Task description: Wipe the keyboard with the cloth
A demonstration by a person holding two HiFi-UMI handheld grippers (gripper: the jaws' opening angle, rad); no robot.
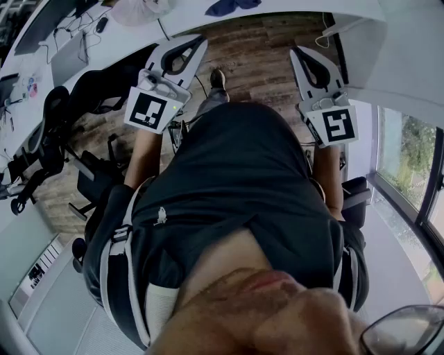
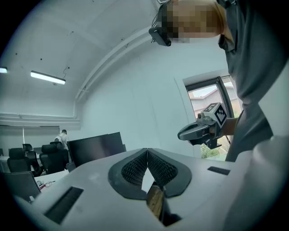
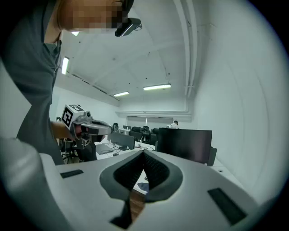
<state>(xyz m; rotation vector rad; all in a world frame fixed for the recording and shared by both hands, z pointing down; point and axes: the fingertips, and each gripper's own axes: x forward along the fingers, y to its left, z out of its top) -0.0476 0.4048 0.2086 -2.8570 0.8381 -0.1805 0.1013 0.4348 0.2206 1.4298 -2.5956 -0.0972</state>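
Note:
In the head view I look down my own dark shirt, with both grippers held out level at my sides. My left gripper [image 1: 202, 39] is shut with nothing between its pads, and it shows the same in its own view [image 2: 147, 151]. My right gripper [image 1: 295, 50] is also shut and empty [image 3: 143, 152]. Each gripper appears in the other's view: the right one [image 2: 181, 133], the left one [image 3: 108, 127]. A dark blue cloth-like thing [image 1: 232, 5] lies on the white desk ahead. I see no keyboard clearly.
A white desk [image 1: 125, 45] with cables, a mouse [image 1: 102, 24] and a laptop [image 1: 69, 61] runs along the left. Black office chairs [image 1: 41, 139] stand beside it. A dark monitor [image 3: 185, 144] stands ahead. A window [image 1: 409, 159] is at the right.

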